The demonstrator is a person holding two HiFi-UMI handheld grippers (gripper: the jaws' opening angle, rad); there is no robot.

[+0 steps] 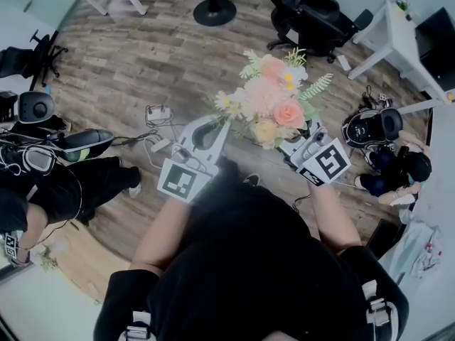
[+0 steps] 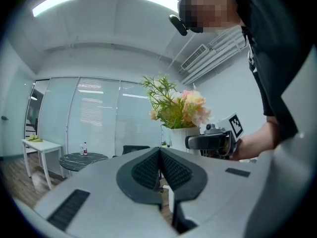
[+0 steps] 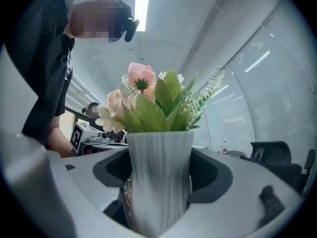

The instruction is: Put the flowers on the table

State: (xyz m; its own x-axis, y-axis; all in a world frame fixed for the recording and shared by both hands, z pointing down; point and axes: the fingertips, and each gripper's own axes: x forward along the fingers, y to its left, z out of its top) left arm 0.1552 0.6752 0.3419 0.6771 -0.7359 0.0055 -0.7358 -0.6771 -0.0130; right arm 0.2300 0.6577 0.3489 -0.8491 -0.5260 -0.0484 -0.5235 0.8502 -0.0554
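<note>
So the right gripper (image 3: 159, 185) is clamping the white ribbed vase (image 3: 158, 152). Its jaws are standing wide, one on each side of the vase's lower body, and the pads are pressing right against it. The vase is sitting upright between them, and the flowers (image 3: 148, 100) are sticking up out of its mouth: pink, cream and white blooms with green leaves.

In the head view the bouquet is hanging in the air in front of the person, over the wooden floor (image 1: 142, 55), not resting on anything. It's covering most of the right gripper's front end, so only the marker cube and the back part are showing from up there.

The left gripper (image 2: 159, 170) is squeezing shut on nothing, with its ribbed pads meeting flat against each other. It's hovering just to the left of the flowers, tips pointing toward them but not touching. Its own view is looking across at the vase, with the right gripper beside it.

A round dark table (image 2: 81, 157) and a white table (image 2: 42, 145) are standing well apart from the flowers, further back in the room.
</note>
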